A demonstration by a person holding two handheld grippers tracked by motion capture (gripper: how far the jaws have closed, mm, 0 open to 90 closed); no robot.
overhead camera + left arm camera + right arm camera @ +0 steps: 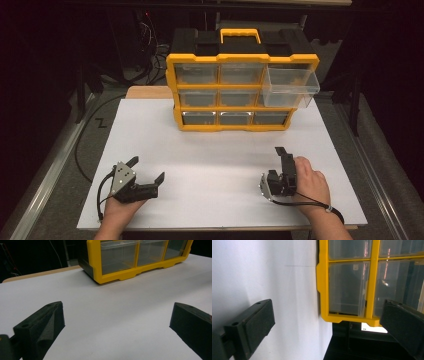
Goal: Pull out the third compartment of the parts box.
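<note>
A yellow-framed organizer (243,92) stands upright at the far middle of the white counter (215,160), its black back and yellow carry handle (240,35) rising above a grid of clear drawers in three rows of three. The top right drawer (291,86) is pulled out toward the person and juts past the frame's front and right edge, while the other drawers sit flush. The left tool (147,175) rests low over the near left part of the counter in the person's left hand (119,212), angled toward the middle, with its jaws spread wide and nothing between them; in the left gripper view the two black jaws frame bare white surface, with the organizer's lower row of drawers (138,255) well ahead. The right tool (281,155) lies at the near right, held in the right hand (311,182) and turned on its side so that one jaw stands above the other, pointing toward the organizer. Its jaws are also released and wide apart, gripping nothing; the right gripper view, rolled sideways, looks between them at the organizer's yellow frame (323,290) and clear drawer fronts. Both tools are well apart from the organizer and from each other, with a cable (102,192) trailing from the left one.
</note>
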